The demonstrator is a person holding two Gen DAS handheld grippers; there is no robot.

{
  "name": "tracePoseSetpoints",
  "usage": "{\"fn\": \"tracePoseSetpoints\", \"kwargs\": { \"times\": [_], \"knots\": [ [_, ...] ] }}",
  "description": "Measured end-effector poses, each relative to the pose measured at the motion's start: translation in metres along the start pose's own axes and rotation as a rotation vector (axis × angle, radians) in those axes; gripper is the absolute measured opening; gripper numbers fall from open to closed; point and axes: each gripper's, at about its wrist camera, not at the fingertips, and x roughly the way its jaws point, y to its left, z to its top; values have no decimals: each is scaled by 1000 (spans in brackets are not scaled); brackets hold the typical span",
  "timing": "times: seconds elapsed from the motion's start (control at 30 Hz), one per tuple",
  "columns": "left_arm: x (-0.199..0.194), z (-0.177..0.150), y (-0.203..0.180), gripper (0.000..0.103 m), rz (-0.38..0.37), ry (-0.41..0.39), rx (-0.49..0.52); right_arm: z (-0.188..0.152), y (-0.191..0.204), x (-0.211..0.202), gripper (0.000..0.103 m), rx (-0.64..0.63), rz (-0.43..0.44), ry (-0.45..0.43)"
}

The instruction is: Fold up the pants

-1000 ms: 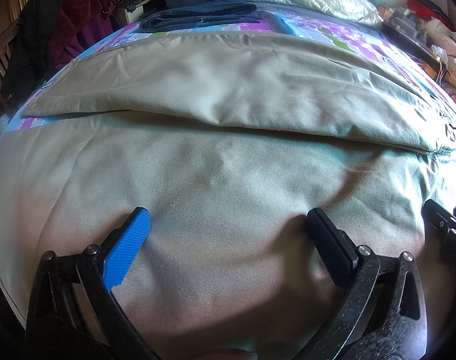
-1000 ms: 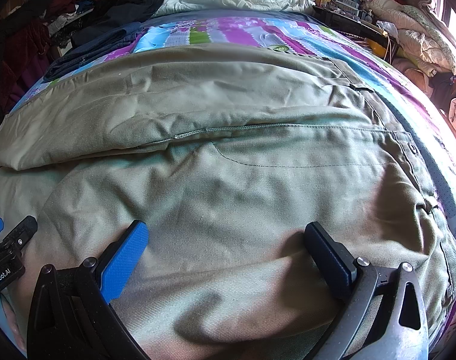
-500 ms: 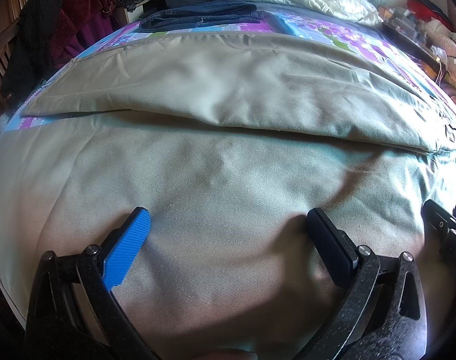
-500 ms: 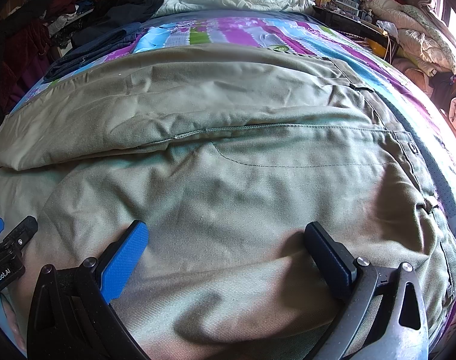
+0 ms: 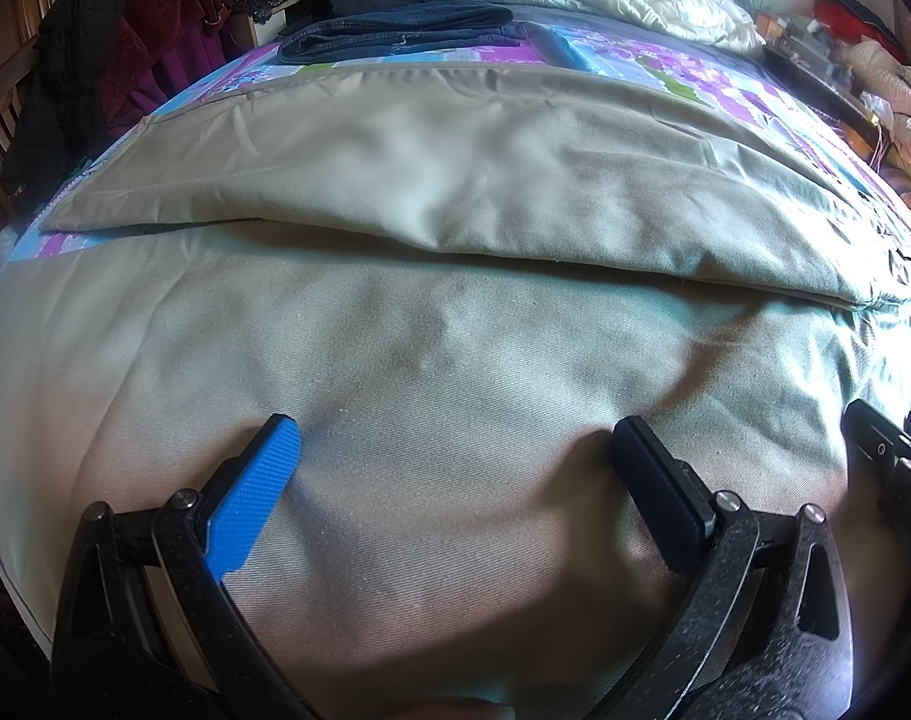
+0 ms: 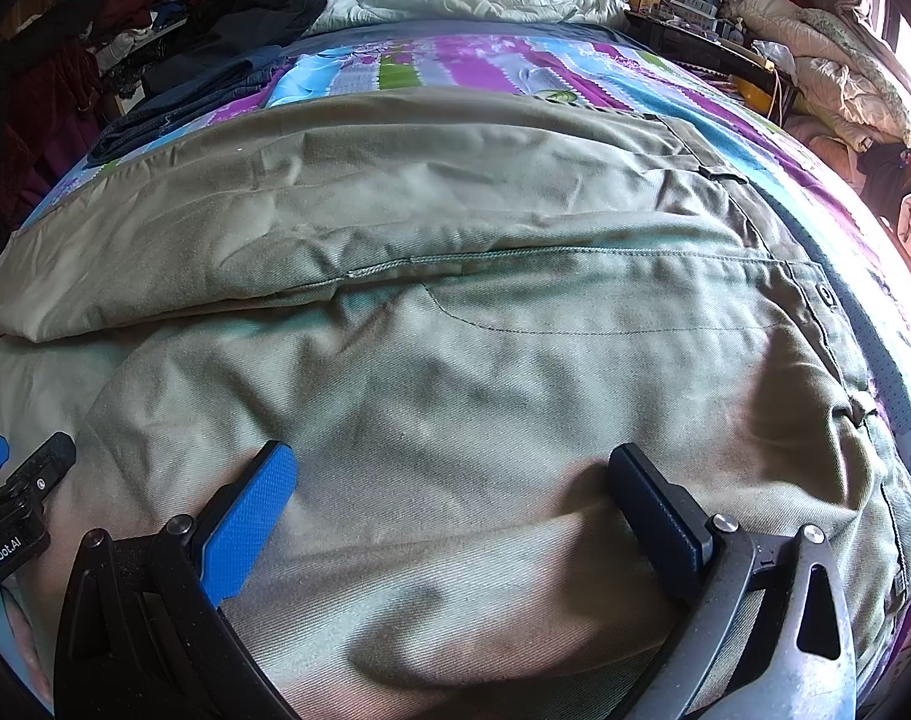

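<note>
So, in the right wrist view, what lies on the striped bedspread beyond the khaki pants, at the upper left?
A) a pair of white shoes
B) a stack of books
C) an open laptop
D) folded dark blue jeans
D: folded dark blue jeans lie on the striped bedspread past the far edge of the khaki pants.

Matt khaki twill pants (image 5: 455, 360), textured blue pad (image 5: 254, 501) on tongs, glossy patterned bedsheet (image 6: 455, 69)

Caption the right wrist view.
Open right tongs pressing on khaki pants spread over a colourful bedspread.
</note>
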Motion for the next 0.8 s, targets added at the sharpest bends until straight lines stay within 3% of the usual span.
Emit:
{"fn": "tracePoseSetpoints", "kwargs": {
  "times": [0.8],
  "knots": [
    [0, 0, -1, 103, 10, 6, -1, 9, 2, 4, 103, -16, 10, 29]
  ]
}}
